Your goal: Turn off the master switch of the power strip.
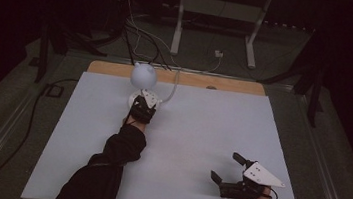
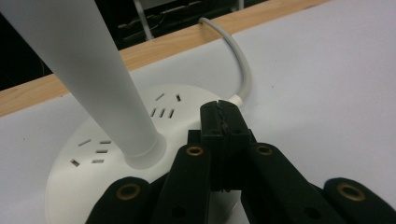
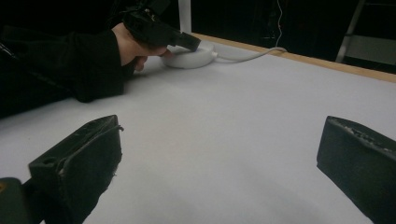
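I am working at one table (image 1: 201, 132) with a white top and a wooden strip along its far edge, and I am placing everything else against the one lamp (image 1: 144, 75) standing near that far edge, left of the middle. I am finding no brand, label or writing that can be read on anything here.

Counting: one table, one lamp, one white cord (image 1: 171, 93), two grippers.

The lamp is rising on a white stem (image 2: 88, 70) from a round white base (image 2: 70, 182). The top of that base is carrying three groups of socket slots that I can count around the stem. The cord is leaving the base on its right side and running over the wooden edge behind the lamp.

My left gripper (image 1: 142, 108) is sitting right at the lamp, on the near side of the base, with my sleeve (image 1: 118, 153) stretching back from it. In the left gripper view its jaws are pressed together tip to tip, with nothing between them, and those tips (image 2: 222, 122) are lying over the base just right of the stem; I cannot tell whether they are touching the base.

My right gripper (image 1: 227, 168) is resting well apart from the lamp, near the table's front right corner, its jaws spread wide with only bare tabletop between them in the right gripper view.
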### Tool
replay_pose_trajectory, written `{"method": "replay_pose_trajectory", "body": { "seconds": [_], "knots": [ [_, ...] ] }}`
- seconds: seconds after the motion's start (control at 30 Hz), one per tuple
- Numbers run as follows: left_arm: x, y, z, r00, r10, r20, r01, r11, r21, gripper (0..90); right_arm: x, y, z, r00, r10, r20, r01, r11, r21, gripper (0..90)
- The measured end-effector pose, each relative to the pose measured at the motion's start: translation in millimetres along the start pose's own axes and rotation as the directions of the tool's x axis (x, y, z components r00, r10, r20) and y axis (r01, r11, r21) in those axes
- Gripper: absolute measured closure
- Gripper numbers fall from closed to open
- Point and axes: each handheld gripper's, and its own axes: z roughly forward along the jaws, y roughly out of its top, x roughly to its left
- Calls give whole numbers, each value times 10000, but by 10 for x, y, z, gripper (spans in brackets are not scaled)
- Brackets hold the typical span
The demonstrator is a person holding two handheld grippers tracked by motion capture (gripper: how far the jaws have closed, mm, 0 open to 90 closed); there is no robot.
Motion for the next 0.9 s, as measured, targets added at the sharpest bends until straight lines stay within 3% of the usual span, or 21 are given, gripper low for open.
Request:
{"method": "replay_pose_trajectory", "body": {
  "seconds": [0.43, 0.9],
  "knots": [
    [-15, 20, 22, 9998, 207, -82, -206, 9998, 85, 900, 11, 4, -4, 10000, -27, -17, 27, 10000, -4, 0],
    [-36, 68, 25, 9990, 412, -197, -402, 9980, 486, 900, 11, 4, -9, 10000, -34, -28, 34, 10000, -21, 0]
  ]
}}
